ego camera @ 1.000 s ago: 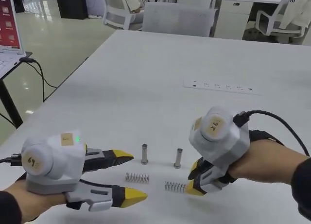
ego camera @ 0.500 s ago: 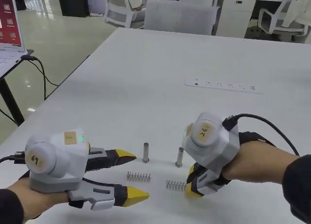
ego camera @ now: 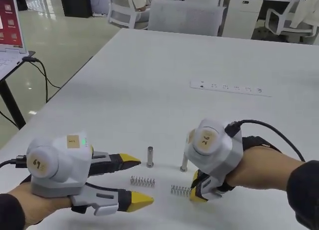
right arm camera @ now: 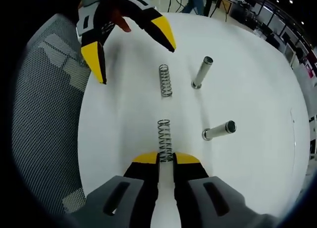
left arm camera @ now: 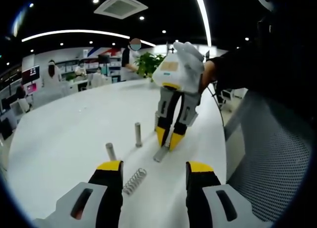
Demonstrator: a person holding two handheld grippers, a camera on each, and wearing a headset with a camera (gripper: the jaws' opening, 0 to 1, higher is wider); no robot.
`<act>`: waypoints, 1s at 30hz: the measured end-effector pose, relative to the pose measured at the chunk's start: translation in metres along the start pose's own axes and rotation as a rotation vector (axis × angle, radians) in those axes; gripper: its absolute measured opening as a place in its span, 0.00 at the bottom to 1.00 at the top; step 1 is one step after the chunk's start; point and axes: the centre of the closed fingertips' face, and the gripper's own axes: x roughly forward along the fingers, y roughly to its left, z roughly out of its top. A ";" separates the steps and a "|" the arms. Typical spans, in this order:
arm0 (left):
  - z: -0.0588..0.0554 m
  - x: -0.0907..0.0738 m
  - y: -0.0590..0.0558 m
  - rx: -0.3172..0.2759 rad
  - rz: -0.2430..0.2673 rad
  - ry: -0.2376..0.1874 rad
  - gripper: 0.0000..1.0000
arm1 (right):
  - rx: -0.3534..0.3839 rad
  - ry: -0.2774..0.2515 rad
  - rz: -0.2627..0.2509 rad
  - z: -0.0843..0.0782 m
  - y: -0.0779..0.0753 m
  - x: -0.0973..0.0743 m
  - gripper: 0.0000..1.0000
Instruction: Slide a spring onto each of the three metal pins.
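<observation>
Yellow-tipped right gripper (right arm camera: pixel 166 158) pinches one end of a thin steel coil spring (right arm camera: pixel 164 136), jaws narrow, on the white tabletop (right arm camera: pixel 247 79). Just right of it stands a short grey metal pin (right arm camera: pixel 219 130). Farther ahead, a second steel spring (right arm camera: pixel 165 79) lies loose beside a second grey pin (right arm camera: pixel 202 72), before the wide-open left gripper (right arm camera: pixel 133 60).

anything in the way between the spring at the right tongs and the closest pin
Nothing visible. The spring lies with one end between the right tongs; only bare table separates it from the nearest pin.
</observation>
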 end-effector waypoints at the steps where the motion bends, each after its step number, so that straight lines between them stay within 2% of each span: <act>1: 0.000 0.000 0.000 0.001 -0.001 0.000 0.45 | -0.001 -0.001 -0.001 0.000 0.000 0.000 0.07; 6: 0.001 0.001 -0.003 0.014 -0.014 0.006 0.44 | 0.003 0.002 0.001 0.000 0.002 -0.003 0.07; 18: 0.003 0.008 -0.013 0.051 -0.067 0.041 0.38 | 0.016 -0.037 0.010 0.010 0.006 -0.030 0.07; 30: 0.015 0.015 -0.018 0.084 -0.108 0.044 0.33 | -0.026 -0.070 0.009 0.028 0.014 -0.049 0.07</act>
